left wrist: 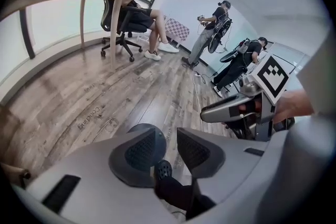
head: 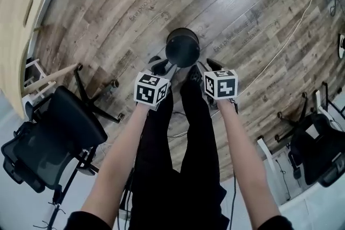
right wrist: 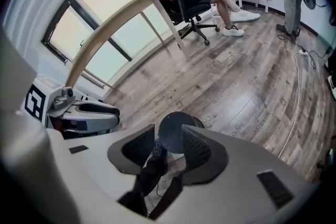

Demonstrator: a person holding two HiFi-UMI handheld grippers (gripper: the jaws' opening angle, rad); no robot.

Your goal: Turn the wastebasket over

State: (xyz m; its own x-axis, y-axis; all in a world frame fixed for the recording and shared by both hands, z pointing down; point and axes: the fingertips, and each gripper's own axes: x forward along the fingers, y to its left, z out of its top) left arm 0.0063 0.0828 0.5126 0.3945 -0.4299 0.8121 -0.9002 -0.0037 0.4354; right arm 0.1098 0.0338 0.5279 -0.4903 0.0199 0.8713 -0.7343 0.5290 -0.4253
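Dark wastebasket point(head: 182, 49) on wooden floor point(head: 242, 8)

The floor point(head: 232, 2) was grey-brown wood plank, with a rough-looking grain and a soft sheen where light fell. The wastebasket point(head: 182, 47) looked dark, smooth and matt. The left gripper point(left wrist: 168, 140) and right gripper point(right wrist: 168, 137) had matt grey plastic shells, and their pads point(left wrist: 140, 152) were dark and finely dimpled. The table point(head: 19, 13) was pale, smooth wood.

I see my left gripper point(left wrist: 169, 140) with jaws apart, gripping nothing. Dark wastebasket point(left wrist: 135, 127) stands below on the wood floor point(left wrist: 79, 97), partly behind one jaw.
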